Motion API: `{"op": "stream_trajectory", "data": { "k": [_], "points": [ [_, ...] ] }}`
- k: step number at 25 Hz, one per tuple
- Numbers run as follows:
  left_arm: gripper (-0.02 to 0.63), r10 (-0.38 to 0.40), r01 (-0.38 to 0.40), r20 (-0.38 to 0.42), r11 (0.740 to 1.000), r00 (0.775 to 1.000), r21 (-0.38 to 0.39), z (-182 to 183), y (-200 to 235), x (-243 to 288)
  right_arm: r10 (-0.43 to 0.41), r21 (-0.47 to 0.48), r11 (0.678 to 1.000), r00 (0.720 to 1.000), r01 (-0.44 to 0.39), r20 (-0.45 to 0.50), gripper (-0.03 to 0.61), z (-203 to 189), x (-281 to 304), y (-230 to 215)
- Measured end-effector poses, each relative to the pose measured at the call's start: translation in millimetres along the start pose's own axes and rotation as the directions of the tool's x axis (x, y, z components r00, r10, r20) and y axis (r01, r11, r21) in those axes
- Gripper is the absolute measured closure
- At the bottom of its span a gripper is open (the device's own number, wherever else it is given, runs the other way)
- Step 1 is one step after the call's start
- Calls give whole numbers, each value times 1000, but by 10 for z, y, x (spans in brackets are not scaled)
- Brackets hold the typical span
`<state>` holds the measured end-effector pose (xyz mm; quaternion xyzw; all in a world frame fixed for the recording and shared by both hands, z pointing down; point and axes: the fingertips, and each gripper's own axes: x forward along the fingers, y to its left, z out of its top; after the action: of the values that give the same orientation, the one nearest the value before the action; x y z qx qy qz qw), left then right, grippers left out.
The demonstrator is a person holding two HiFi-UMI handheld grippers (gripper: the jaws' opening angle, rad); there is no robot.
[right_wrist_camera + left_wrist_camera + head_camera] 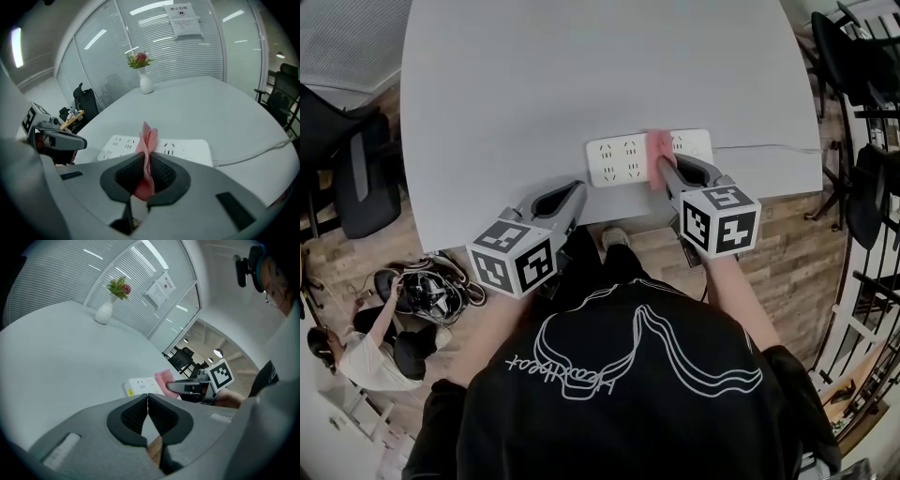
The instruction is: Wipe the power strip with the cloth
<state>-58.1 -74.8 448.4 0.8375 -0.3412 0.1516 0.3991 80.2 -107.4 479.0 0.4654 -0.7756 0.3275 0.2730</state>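
Note:
A white power strip (pixel 630 157) lies near the front edge of the grey-white table (pixel 581 75), its white cable (pixel 764 148) running off to the right. My right gripper (pixel 661 164) is shut on a pink cloth (pixel 658 145), which rests on the strip's right half. In the right gripper view the folded cloth (pixel 147 145) stands up between the jaws over the strip (pixel 183 147). My left gripper (pixel 578 190) hangs at the table's front edge, left of the strip, shut and holding nothing. The left gripper view shows the strip (pixel 140 386) and cloth (pixel 164 378) ahead.
A white vase with flowers (pixel 144 75) stands at the far side of the table. Black office chairs (pixel 356 178) sit off the table's left and right. A person (pixel 366 352) crouches on the wooden floor at lower left beside a tangle of cables (pixel 427 286).

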Motion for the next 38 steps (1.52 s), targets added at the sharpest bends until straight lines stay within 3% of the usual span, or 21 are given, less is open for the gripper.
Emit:
{"op": "stream_trajectory", "data": {
  "k": [20, 38],
  "points": [
    [600, 9, -9, 5, 1000, 1000, -1, -69, -206, 118, -107, 44, 993, 994, 105, 28, 541, -113, -318, -684],
    [600, 26, -27, 37, 1000, 999, 16, 42, -301, 32, -175, 36, 984, 984, 173, 45, 542, -50, -539, -963]
  ]
}}
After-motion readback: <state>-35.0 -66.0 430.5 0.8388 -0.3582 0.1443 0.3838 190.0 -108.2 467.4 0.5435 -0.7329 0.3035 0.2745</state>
